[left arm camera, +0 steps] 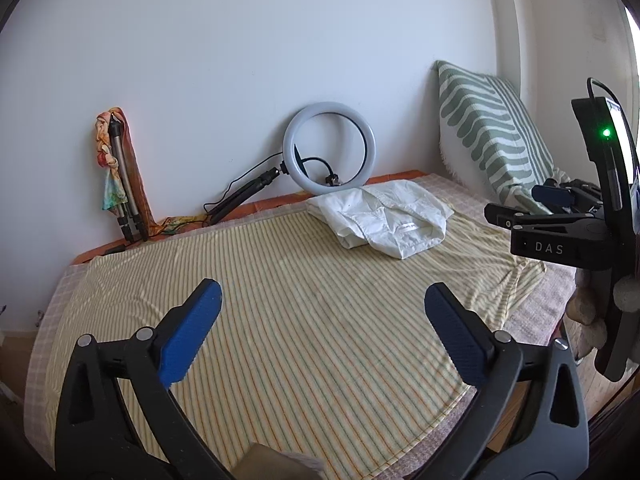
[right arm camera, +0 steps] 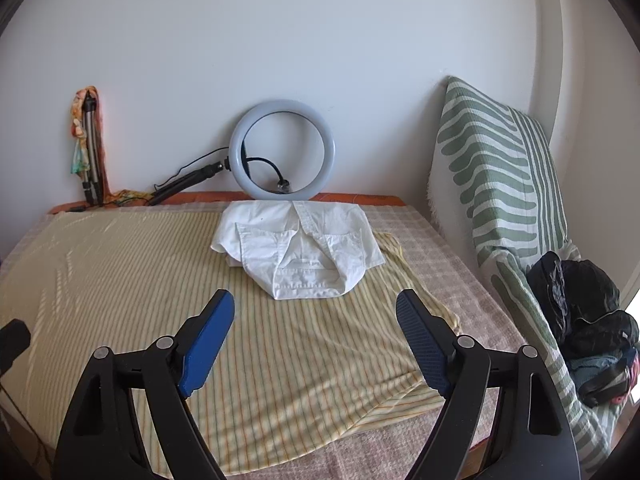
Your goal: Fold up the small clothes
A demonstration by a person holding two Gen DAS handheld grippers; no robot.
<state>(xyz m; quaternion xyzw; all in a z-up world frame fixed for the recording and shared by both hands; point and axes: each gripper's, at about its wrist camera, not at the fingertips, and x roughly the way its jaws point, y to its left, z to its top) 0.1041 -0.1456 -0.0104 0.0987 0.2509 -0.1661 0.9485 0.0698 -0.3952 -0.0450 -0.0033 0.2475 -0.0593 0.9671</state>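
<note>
White cotton, a small shirt (right arm camera: 300, 246) lies folded near the far edge of the bed (right arm camera: 448, 240), collar toward the near side, sleeves tucked under. It rests partly on a yellow striped sheet (right arm camera: 132, 280) that covers most of the bed, and partly on the checked pink cover (right arm camera: 472, 304) showing past the sheet's right edge.

Both grippers hover over the near half of the bed, well short of the shirt. The left gripper (left arm camera: 322, 328) has its blue pads (left arm camera: 188, 336) spread wide with only striped sheet between them. The right gripper (right arm camera: 314, 340) is spread too, nothing between its pads, and the shirt sits just beyond its fingertips. From the left wrist camera the right gripper's black body shows at the right edge, a green light glowing on it.

Along the far edge, against the wall, a ring light (right arm camera: 282, 150) leans upright right behind the shirt, its cable trailing left. At the far left corner a folded tripod (right arm camera: 90, 152) stands against the wall with a patterned scarf (right arm camera: 80, 128) draped over it. At the right edge a green-and-white cushion (right arm camera: 500, 176) is propped against the wall, and a black bag (right arm camera: 580, 308) sits on the green-patterned cloth nearer to me.
</note>
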